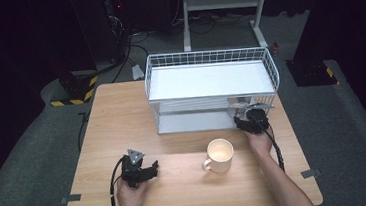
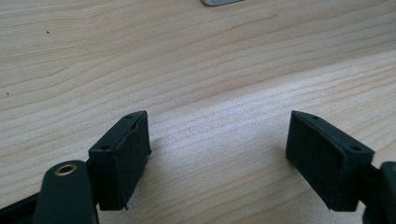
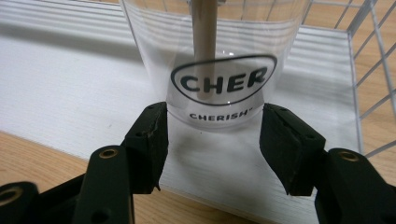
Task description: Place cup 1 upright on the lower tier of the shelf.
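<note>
A clear glass point(image 3: 154, 60) printed "CHERISH" stands on the white lower shelf point(image 3: 70, 93) of a wire rack point(image 1: 207, 55). My right gripper point(image 3: 215, 126) is shut on the glass, its black pads point(image 3: 152, 140) pressing the base from both sides. In the high view the same right gripper point(image 1: 242, 114) reaches into the rack's front right corner, where the glass point(image 1: 235, 106) stands. A pale stick point(image 3: 204, 42) shows through the glass. My left gripper point(image 2: 217, 149) rests open on the bare wood, held at the table's front left point(image 1: 149, 168), with nothing between its fingers.
A cream mug point(image 1: 219, 155) stands on the wooden table point(image 1: 122, 118) in front of the rack, handle to the left, between the two hands. The rack's wire side wall point(image 3: 369, 60) runs close on the right of the glass. A white stand point(image 1: 222, 1) stands on the floor behind.
</note>
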Demonstrator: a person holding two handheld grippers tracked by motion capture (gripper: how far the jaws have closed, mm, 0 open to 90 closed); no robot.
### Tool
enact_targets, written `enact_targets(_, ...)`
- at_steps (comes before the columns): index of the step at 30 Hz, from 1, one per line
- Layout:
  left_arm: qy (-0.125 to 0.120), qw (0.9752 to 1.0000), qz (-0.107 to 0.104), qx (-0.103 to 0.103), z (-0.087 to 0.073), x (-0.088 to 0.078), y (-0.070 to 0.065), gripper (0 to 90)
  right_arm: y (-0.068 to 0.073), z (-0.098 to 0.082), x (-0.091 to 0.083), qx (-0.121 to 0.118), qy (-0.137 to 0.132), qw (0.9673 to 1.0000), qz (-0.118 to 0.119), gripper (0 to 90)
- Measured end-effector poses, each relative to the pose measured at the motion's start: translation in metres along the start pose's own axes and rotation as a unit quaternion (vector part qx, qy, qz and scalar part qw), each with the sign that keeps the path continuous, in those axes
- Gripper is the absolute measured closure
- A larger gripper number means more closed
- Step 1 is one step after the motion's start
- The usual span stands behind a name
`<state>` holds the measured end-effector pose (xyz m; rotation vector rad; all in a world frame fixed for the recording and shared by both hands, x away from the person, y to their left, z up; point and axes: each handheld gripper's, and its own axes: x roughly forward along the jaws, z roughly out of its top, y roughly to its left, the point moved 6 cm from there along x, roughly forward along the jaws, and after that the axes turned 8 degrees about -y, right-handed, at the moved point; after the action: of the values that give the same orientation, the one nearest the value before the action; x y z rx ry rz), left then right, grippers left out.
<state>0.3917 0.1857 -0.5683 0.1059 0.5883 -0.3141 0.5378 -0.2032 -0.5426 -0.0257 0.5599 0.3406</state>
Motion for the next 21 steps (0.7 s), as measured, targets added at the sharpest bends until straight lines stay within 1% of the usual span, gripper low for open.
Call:
enact_targets(3,0.0,1.0,0.0,0.0,0.0,0.0,0.0,22.1,0.0,-0.001,0.002,0.007,0.0,1.0,-0.001,44.1)
enact_targets(5,0.0,1.0,0.0,0.0,0.0,0.0,0.0,22.2,-0.001,-0.001,0.003,0.005,-0.001,1.0,-0.001,44.8)
enact_targets(6,0.0,1.0,0.0,0.0,0.0,0.0,0.0,22.1,0.0,0.0,0.003,0.008,0.004,1.0,-0.003,44.7)
enact_targets(7,0.0,1.0,0.0,0.0,0.0,0.0,0.0,22.2,0.0,0.001,0.004,0.003,0.006,1.0,-0.007,44.5)
enact_targets(8,0.0,1.0,0.0,0.0,0.0,0.0,0.0,22.1,0.001,0.002,0.004,0.007,0.01,0.9999,-0.008,44.6)
enact_targets(10,0.0,1.0,0.0,0.0,0.0,0.0,0.0,22.1,0.0,0.007,0.005,-0.001,0.004,1.0,-0.006,45.0)
enact_targets(13,0.0,1.0,0.0,0.0,0.0,0.0,0.0,22.1,0.001,0.009,0.007,-0.001,0.003,0.9999,-0.013,46.1)
enact_targets(14,0.0,1.0,0.0,0.0,0.0,0.0,0.0,22.1,0.001,0.009,0.008,-0.001,0.002,0.9999,-0.013,46.2)
enact_targets(17,0.0,1.0,0.0,0.0,0.0,0.0,0.0,22.1,0.001,0.006,0.012,0.005,0.01,0.9998,-0.014,46.4)
enact_targets(18,0.0,1.0,0.0,0.0,0.0,0.0,0.0,22.1,0.0,0.005,0.013,0.003,0.011,0.9998,-0.016,46.4)
enact_targets(21,0.0,1.0,0.0,0.0,0.0,0.0,0.0,22.1,0.0,0.005,0.016,0.001,0.005,0.9998,-0.017,46.9)
